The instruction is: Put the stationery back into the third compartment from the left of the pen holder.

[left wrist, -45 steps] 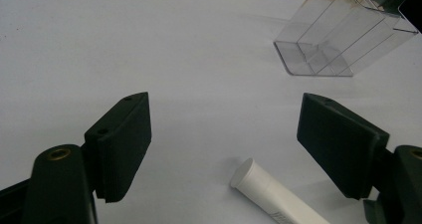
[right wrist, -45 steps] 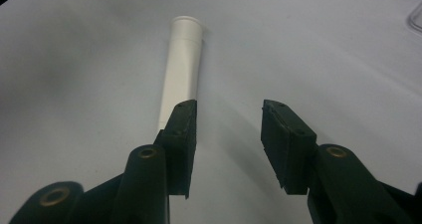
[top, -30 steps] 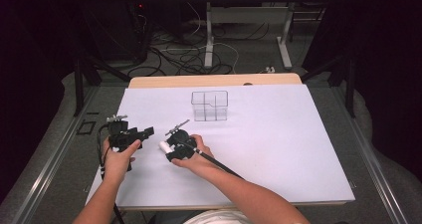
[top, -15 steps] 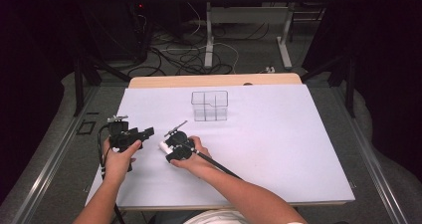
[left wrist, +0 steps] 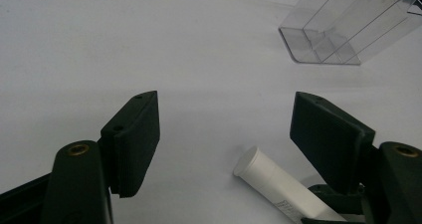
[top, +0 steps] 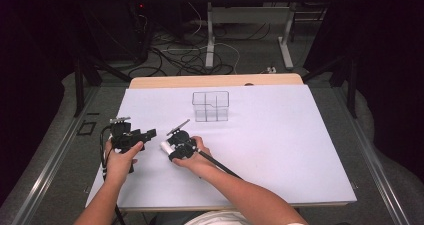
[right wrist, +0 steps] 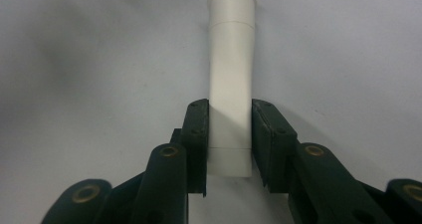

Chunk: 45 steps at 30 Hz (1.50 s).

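Closing in over the last second, the right gripper (right wrist: 229, 149) is now pinching a white plastic tube (right wrist: 231, 79), lying near the clear plastic compartment box (top: 210, 105), apparently for lifting; the left gripper (left wrist: 224, 134) is waiting spread beside it.

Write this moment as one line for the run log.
right gripper: closing, pads on white tube | left gripper: open, nothing held | clear organizer box: apart
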Each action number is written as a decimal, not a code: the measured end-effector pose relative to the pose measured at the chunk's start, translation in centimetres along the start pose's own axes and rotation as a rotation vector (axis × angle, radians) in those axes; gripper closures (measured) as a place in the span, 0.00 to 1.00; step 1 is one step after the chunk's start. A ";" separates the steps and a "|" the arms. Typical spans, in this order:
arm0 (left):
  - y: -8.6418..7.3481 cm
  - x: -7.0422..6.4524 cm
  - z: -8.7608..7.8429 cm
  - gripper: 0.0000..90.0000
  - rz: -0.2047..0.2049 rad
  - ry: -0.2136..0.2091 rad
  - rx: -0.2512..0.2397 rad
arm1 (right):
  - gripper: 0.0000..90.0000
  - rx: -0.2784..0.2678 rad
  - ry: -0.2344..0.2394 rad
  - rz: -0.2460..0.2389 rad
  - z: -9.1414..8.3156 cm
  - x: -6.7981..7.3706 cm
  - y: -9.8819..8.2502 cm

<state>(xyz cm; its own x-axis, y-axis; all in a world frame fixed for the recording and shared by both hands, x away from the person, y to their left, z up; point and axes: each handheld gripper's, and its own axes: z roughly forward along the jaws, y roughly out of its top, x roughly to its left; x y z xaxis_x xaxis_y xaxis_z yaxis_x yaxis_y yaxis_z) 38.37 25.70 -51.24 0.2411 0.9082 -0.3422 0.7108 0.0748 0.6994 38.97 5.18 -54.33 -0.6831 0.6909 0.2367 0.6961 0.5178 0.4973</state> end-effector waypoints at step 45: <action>0.2 -2.6 -0.3 0.38 -0.106 -0.241 -0.001 | 0.79 -0.326 0.040 0.158 -4.4 -3.1 -1.7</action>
<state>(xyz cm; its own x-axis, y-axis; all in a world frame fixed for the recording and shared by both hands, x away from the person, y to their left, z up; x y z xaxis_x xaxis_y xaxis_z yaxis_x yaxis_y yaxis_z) 37.73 23.52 -50.02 0.3161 0.7709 -0.5530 0.7399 0.1646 0.6523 38.90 -0.12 -52.24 -0.5851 0.7260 0.3614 0.6914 0.2137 0.6902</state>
